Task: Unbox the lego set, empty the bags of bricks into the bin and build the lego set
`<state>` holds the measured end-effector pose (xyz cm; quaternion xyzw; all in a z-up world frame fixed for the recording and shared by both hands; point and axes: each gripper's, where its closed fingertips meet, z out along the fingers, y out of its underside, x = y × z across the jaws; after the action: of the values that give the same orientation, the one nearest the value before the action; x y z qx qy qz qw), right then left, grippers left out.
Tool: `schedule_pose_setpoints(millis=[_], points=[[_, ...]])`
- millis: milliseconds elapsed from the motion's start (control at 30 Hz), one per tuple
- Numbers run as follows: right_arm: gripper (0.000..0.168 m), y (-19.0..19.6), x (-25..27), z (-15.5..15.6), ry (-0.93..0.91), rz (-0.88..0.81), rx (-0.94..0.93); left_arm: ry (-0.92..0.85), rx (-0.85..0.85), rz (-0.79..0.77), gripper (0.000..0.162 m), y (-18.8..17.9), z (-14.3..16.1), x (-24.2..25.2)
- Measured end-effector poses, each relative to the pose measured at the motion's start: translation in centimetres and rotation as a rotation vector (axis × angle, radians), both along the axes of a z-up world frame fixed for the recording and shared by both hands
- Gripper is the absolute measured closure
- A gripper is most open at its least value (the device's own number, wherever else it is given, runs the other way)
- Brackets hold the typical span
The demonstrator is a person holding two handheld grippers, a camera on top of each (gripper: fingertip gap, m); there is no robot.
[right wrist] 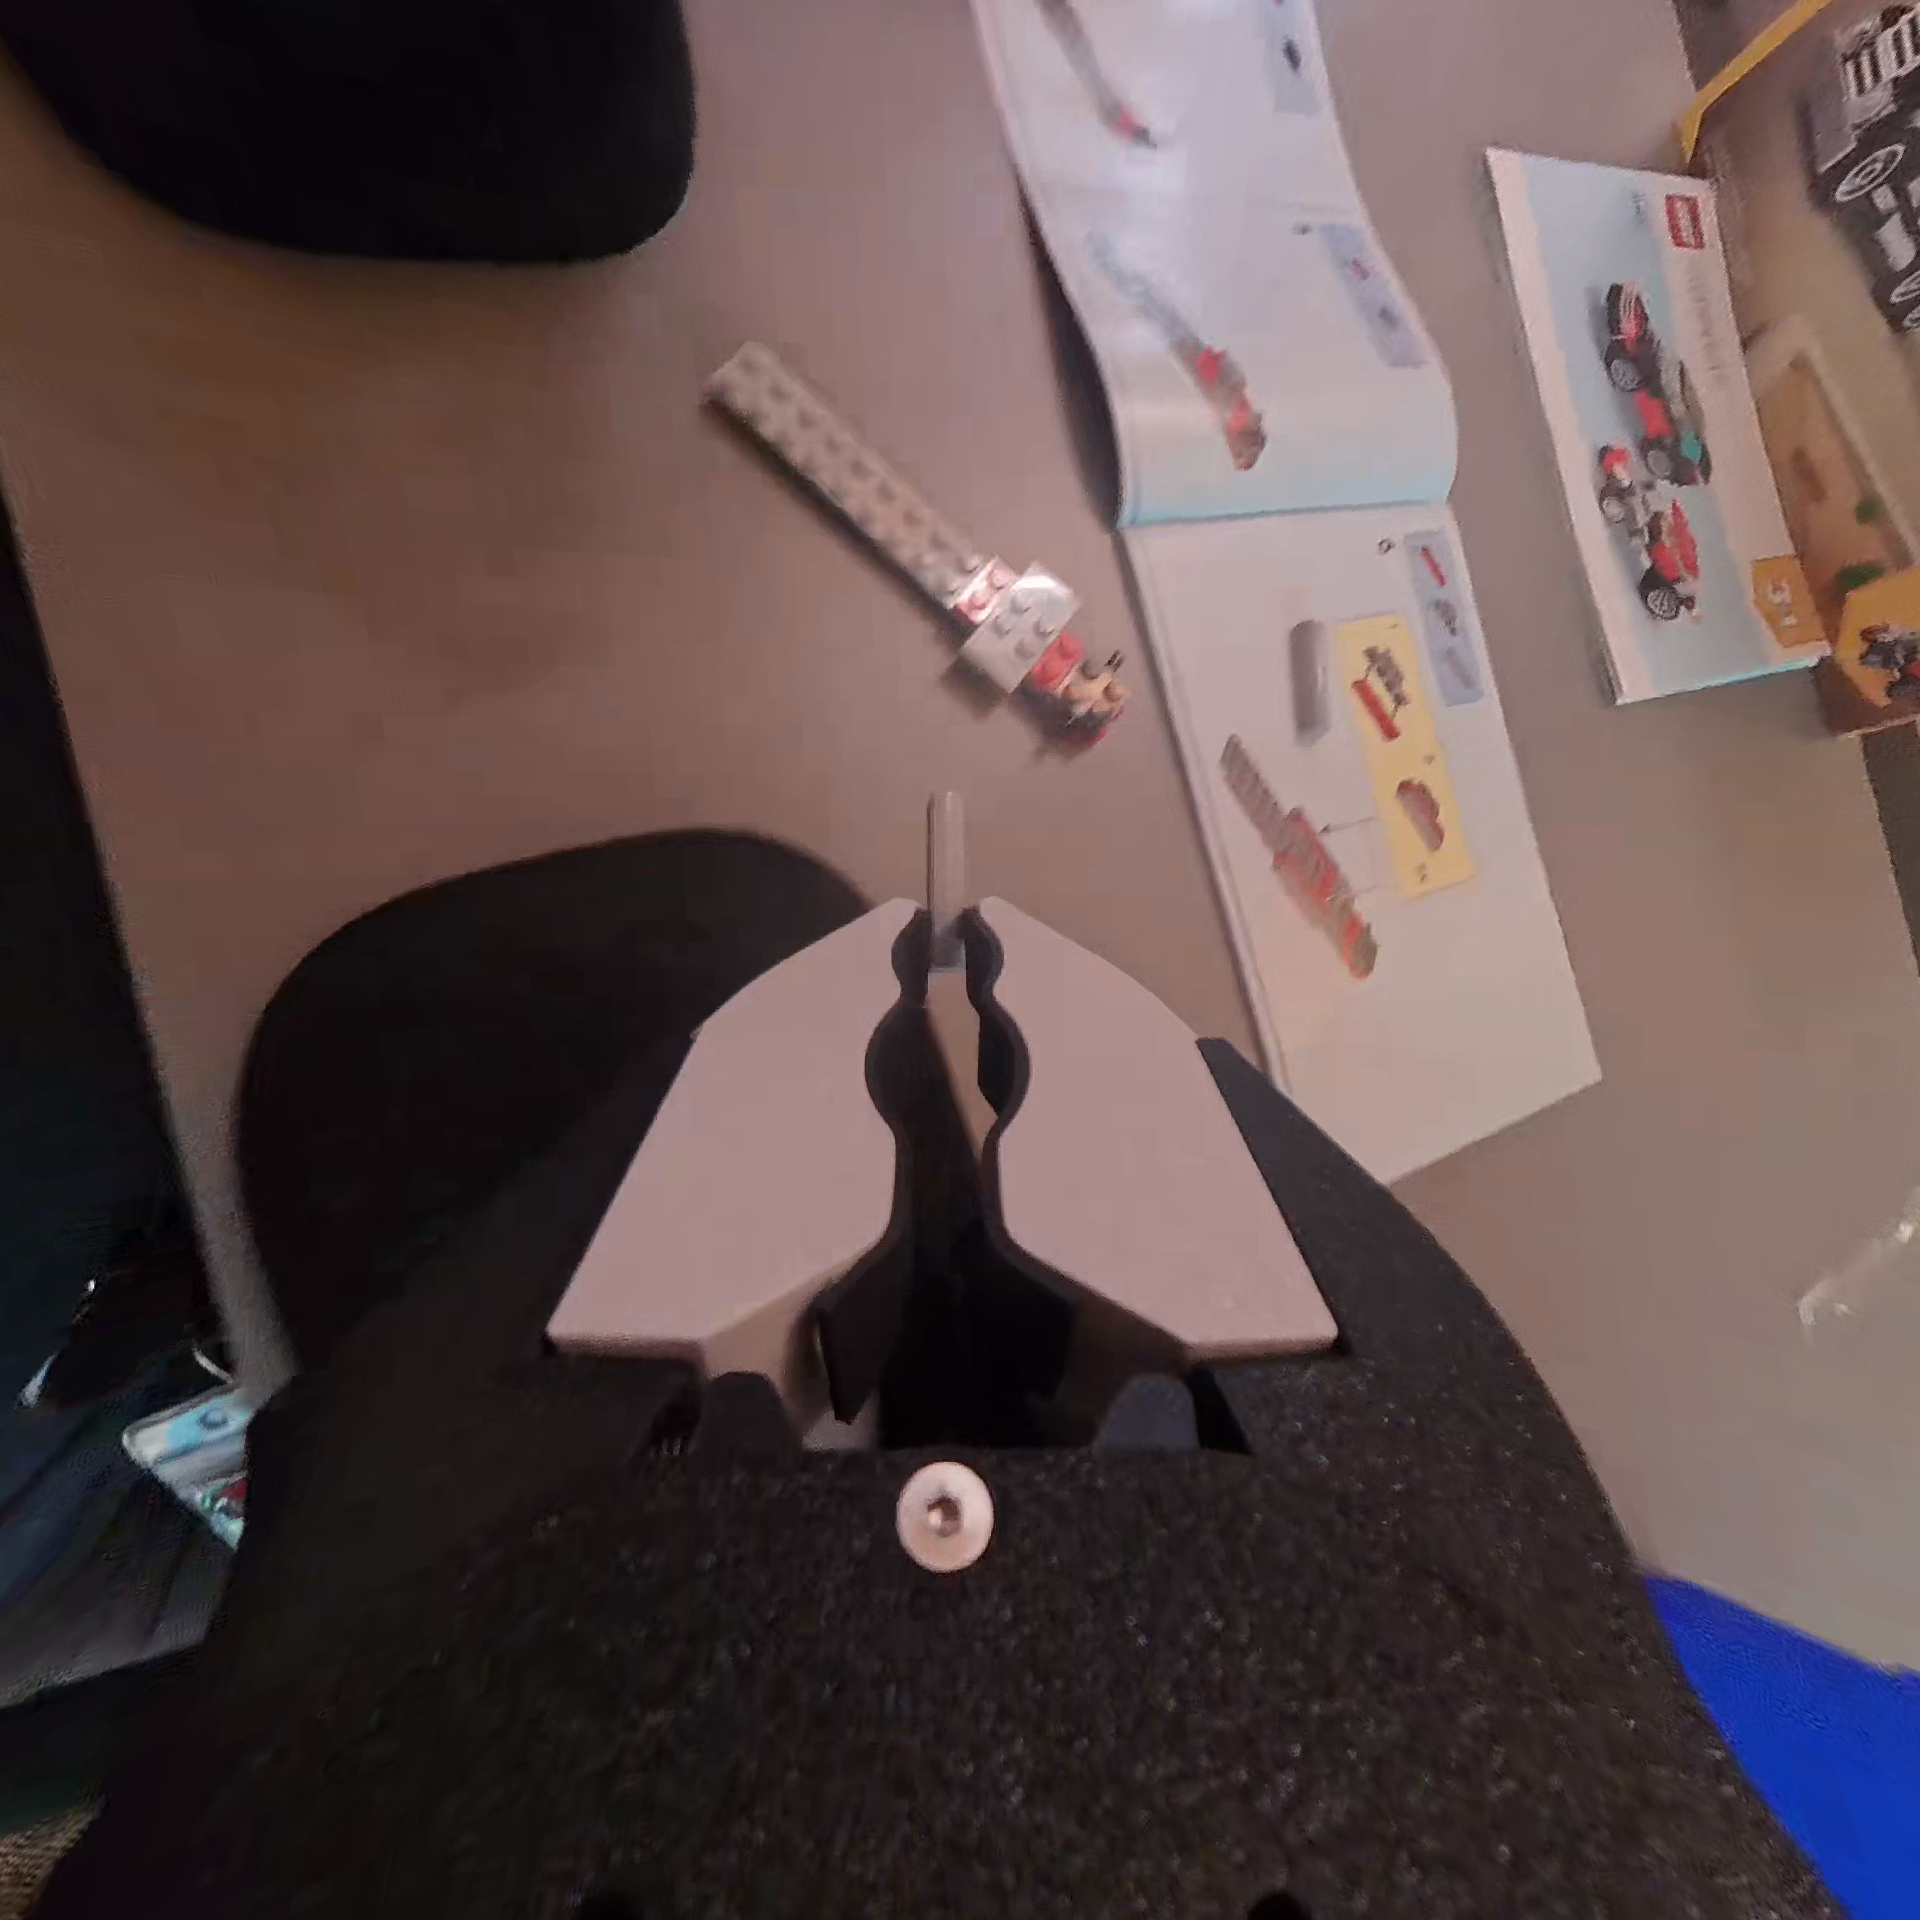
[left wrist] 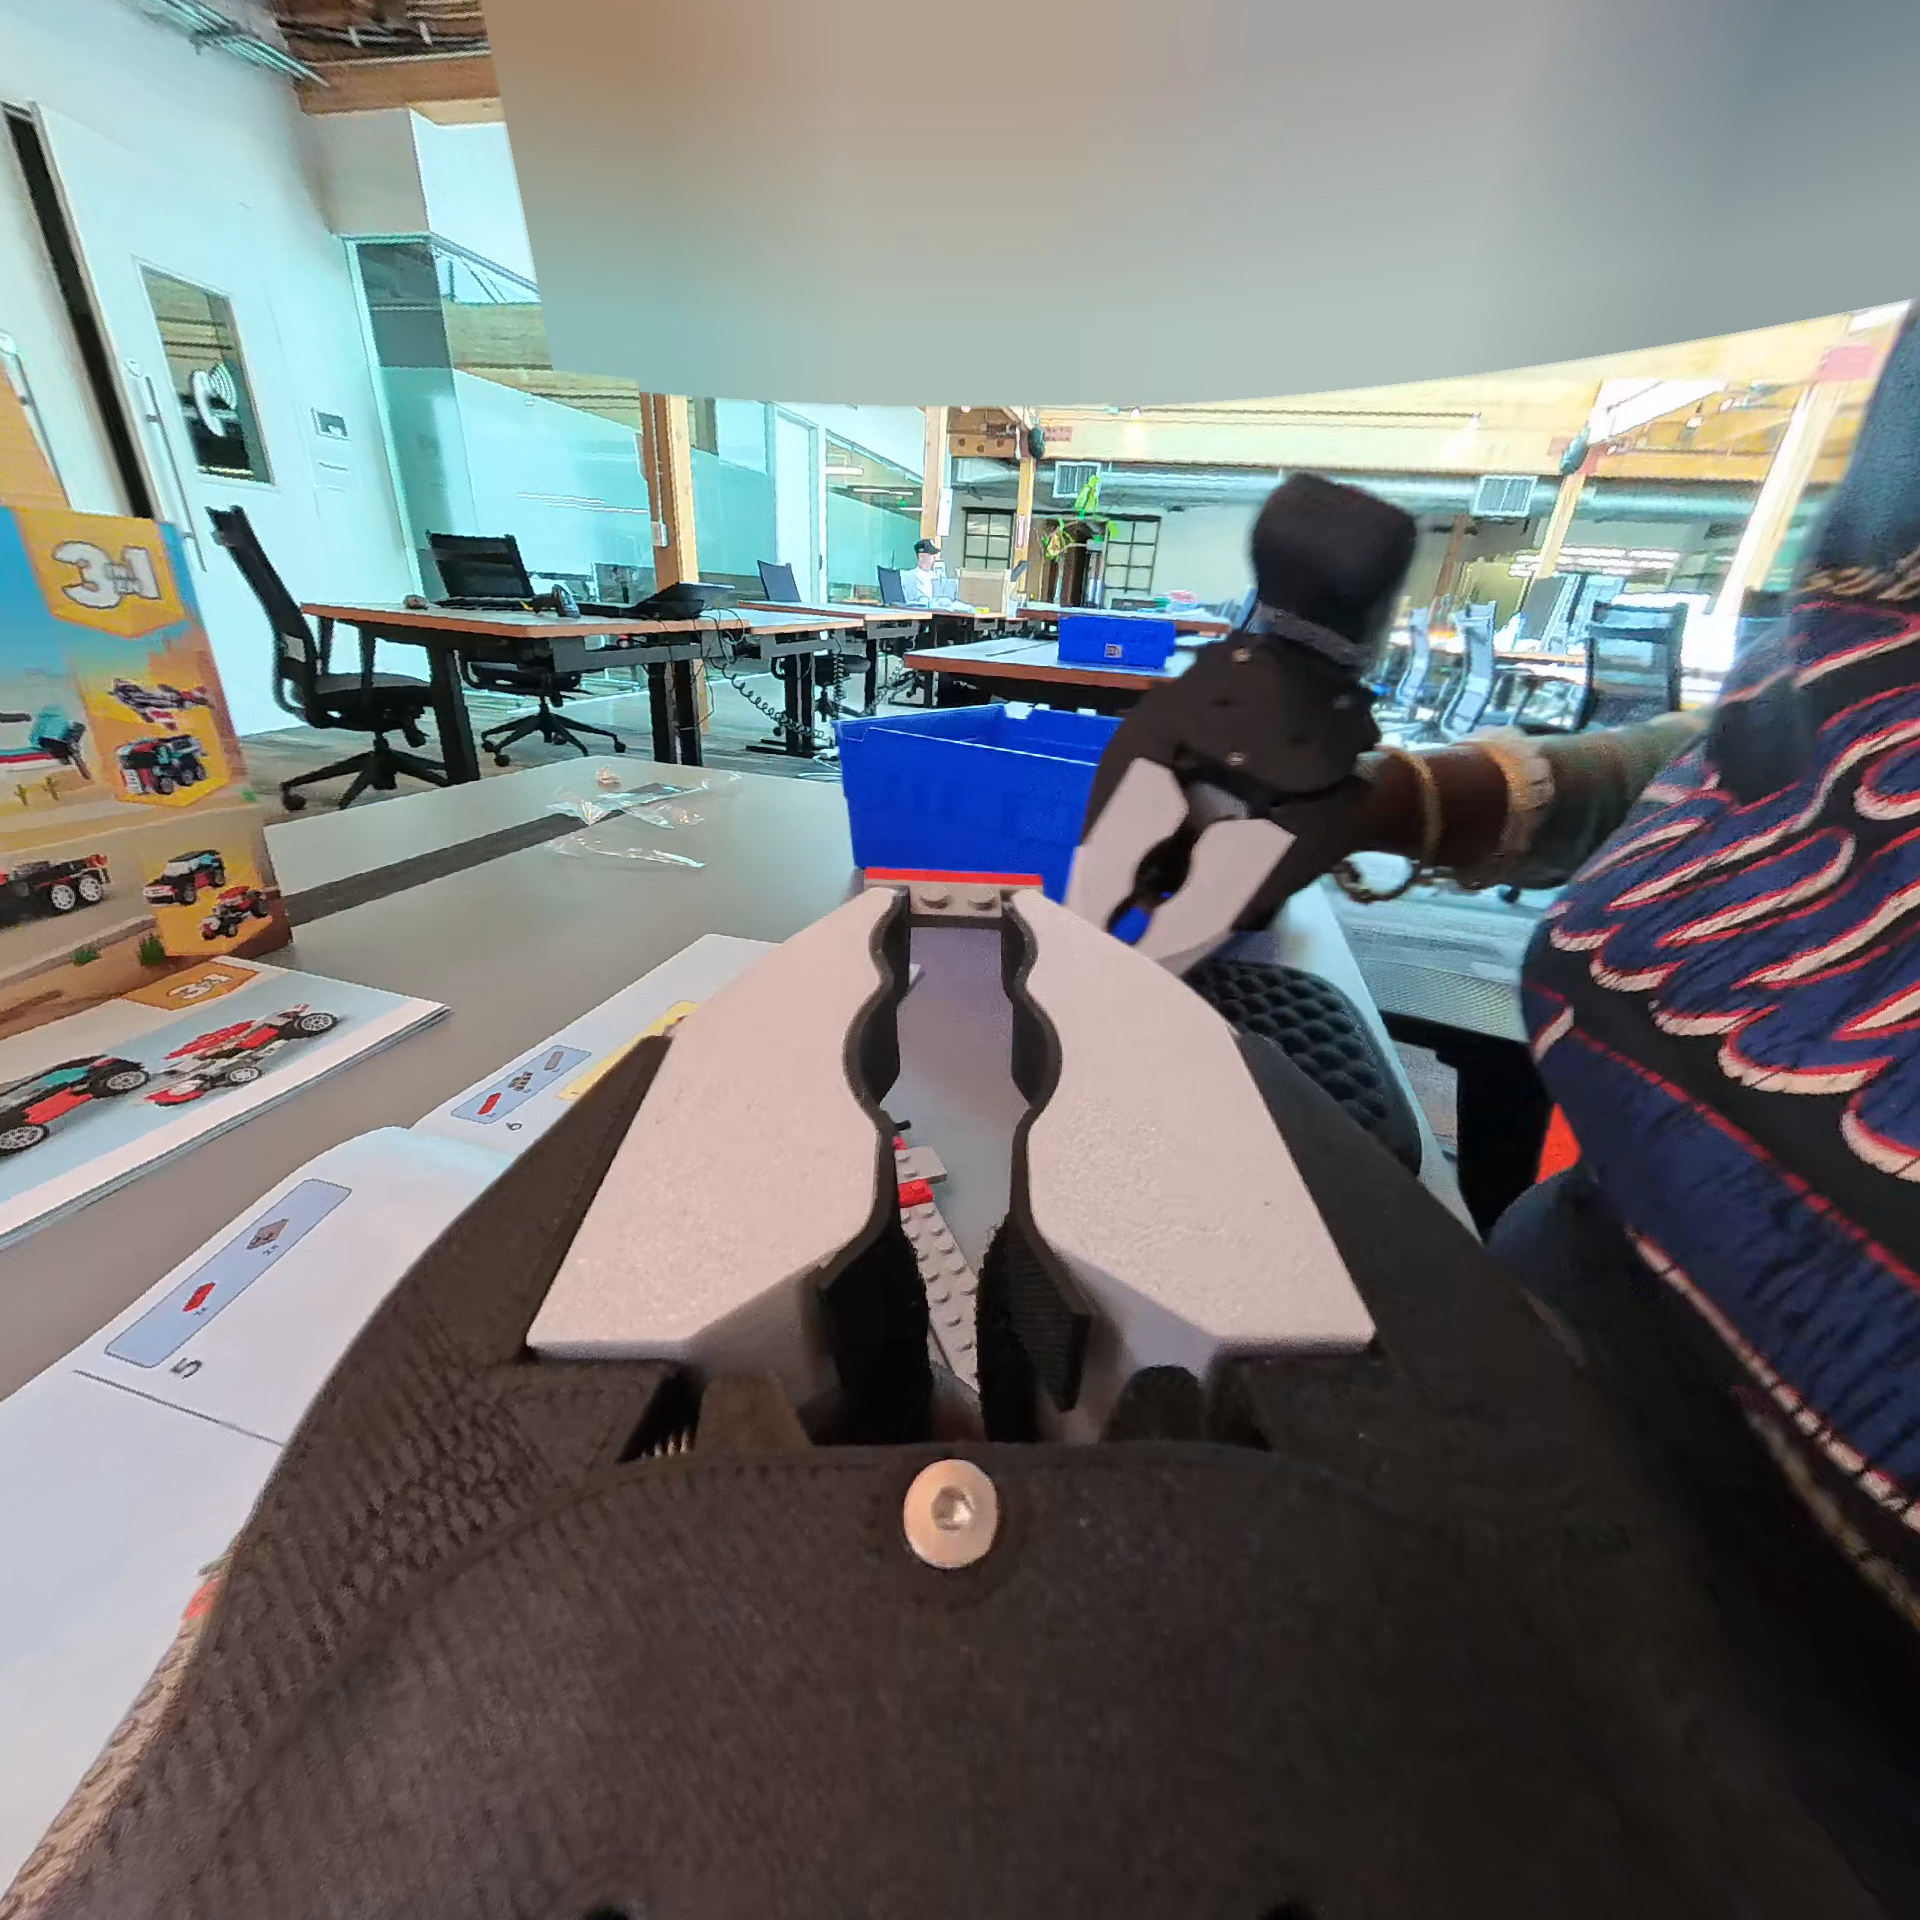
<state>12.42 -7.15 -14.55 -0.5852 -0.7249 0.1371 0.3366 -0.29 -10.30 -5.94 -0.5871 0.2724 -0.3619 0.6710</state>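
Note:
My left gripper [left wrist: 954,914] is shut on a small grey plate with a red layer [left wrist: 954,896], held at its tips above the grey table. Below it a long grey plate with red bricks [left wrist: 940,1262] lies on the table; it also shows in the right wrist view [right wrist: 904,540]. My right gripper [right wrist: 943,914] is shut on a thin grey piece [right wrist: 945,847] that sticks out past its tips. In the left wrist view the right gripper [left wrist: 1169,914] hangs in front of the blue bin [left wrist: 966,790]. The bin's corner [right wrist: 1818,1745] shows at lower right.
An open instruction booklet [right wrist: 1351,831] lies beside the build, also in the left wrist view [left wrist: 312,1278]. A second booklet [left wrist: 208,1070] and the upright set box [left wrist: 125,748] stand left. Empty clear bags [left wrist: 623,821] lie farther back. A black mesh chair [left wrist: 1299,1029] sits at the table's edge. Left tips to right tips: about 15 cm.

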Motion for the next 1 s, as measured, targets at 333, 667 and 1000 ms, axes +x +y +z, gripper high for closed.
schedule_pose_setpoints(millis=[333, 667, 1000], points=[[0.162, -1.6, 5.5, -1.7, -0.28, -0.079, 0.504, 0.031, 0.058, 0.034, 0.146, -0.5, 0.2, 0.3], [0.149, -4.3, 5.1, -1.9, -0.093, -0.162, 0.079, 0.041, 0.061, 0.031, 0.146, -0.6, 0.1, 0.6], [0.112, -5.4, 3.1, 3.9, 0.646, -0.061, -0.373, 0.035, 0.056, 0.018, 0.146, -0.6, 0.1, 0.6]])
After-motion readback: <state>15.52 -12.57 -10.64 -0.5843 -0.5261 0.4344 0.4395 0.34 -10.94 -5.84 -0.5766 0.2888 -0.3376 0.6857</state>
